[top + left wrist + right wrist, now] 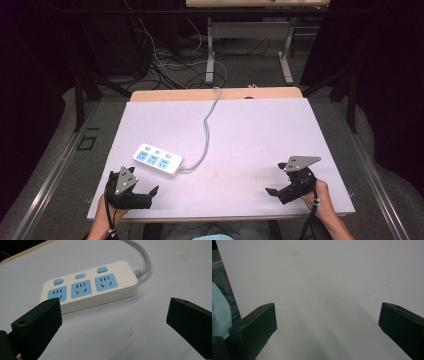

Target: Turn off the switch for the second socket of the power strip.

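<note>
While both claws hung wide and empty, I judged the work as barely begun, since nothing had been gripped or pressed yet. Largest in my view was the white tabletop (250, 130), which ran from the near edge up toward twelve o'clock, bare across most of its face. On it, at about nine o'clock from the middle, lay the power strip (158, 160), a cream block with three blue sockets and three small blue buttons (80, 276) along one side; it sat flat and angled, all sockets empty. Its grey cable (209, 125) left the end toward three o'clock, then curved up toward twelve o'clock and over the far edge.

My left claw (150, 192) sat at about seven o'clock, near the strip but apart from it. In the left gripper view the jaws stood far apart with the strip just beyond them at twelve o'clock, one jaw overlapping its near corner in the picture; I could not tell whether it touched, though it looked clear. My right claw (276, 186) rested at about five o'clock, well away from the strip, jaws spread equally wide over bare tabletop and holding nothing.

I reckoned everything was left to do: closing in on the strip, then working a button or steadying the body.
</note>
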